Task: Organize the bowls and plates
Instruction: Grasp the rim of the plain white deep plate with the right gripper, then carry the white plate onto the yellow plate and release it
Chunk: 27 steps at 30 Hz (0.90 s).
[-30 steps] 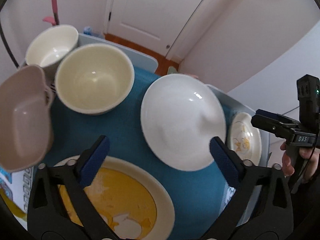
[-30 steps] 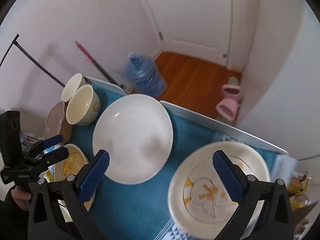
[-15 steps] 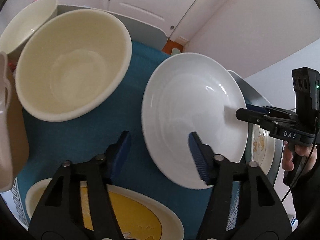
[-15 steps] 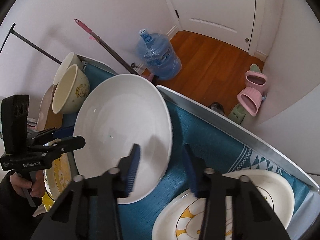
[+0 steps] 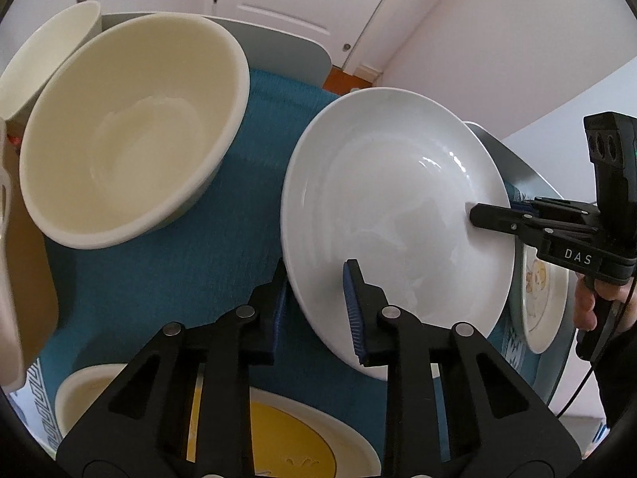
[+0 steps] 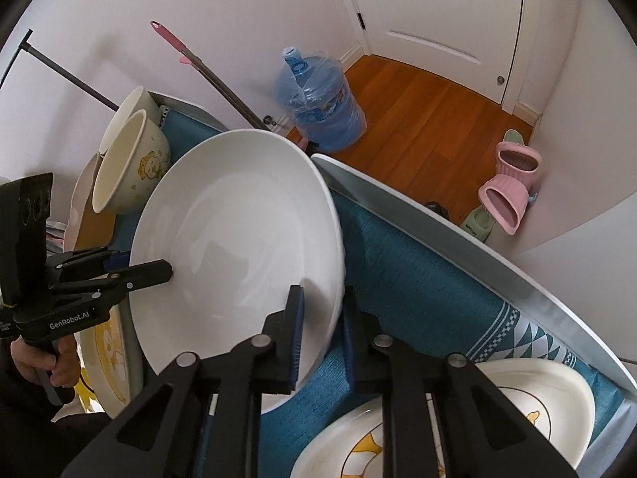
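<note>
— Blue pads of the left gripper (image 5: 318,310) pinch the near rim of the white plate (image 5: 394,215), centre frame?

— Yes, and the right gripper (image 6: 322,330) is clamped on its opposite edge; 2 grips, plate tilted above the teal cloth (image 5: 191,255).

— Farther back?

— 1 cream bowl (image 5: 131,135) upper left, then a white door (image 5: 286,4).
</note>
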Motion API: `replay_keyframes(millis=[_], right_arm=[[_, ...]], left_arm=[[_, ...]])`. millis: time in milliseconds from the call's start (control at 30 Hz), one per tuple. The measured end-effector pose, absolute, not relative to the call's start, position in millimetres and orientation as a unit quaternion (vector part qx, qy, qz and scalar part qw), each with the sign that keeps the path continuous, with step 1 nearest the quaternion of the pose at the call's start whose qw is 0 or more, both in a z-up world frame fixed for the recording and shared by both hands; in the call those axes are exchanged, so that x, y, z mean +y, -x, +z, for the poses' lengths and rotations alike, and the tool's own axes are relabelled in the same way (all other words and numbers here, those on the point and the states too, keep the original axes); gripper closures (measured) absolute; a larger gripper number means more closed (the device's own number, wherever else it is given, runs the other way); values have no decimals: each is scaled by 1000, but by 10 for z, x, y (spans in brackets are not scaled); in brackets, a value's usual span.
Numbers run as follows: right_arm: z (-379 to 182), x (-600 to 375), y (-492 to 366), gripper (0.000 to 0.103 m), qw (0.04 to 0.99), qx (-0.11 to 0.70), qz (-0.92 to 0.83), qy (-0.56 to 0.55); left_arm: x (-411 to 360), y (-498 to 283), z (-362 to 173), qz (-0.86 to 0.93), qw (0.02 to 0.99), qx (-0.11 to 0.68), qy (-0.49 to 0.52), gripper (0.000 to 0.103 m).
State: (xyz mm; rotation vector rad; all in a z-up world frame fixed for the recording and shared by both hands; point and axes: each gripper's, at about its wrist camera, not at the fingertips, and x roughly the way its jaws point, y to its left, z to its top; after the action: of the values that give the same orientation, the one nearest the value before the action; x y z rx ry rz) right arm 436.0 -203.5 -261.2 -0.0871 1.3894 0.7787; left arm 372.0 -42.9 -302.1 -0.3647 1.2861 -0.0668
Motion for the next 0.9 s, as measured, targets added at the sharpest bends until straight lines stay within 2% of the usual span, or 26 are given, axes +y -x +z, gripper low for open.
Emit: replay_keyframes(millis=[533, 900], right_arm=[[-2446, -2078, -4152, 87, 726, 597, 340, 28], [-1792, -2087, -3736, 87, 761, 565, 317, 16]], left_arm=[[-517, -3652, -2695, -23, 808, 578, 114, 80], [-369, -3153, -2025, -27, 840, 532, 104, 80]])
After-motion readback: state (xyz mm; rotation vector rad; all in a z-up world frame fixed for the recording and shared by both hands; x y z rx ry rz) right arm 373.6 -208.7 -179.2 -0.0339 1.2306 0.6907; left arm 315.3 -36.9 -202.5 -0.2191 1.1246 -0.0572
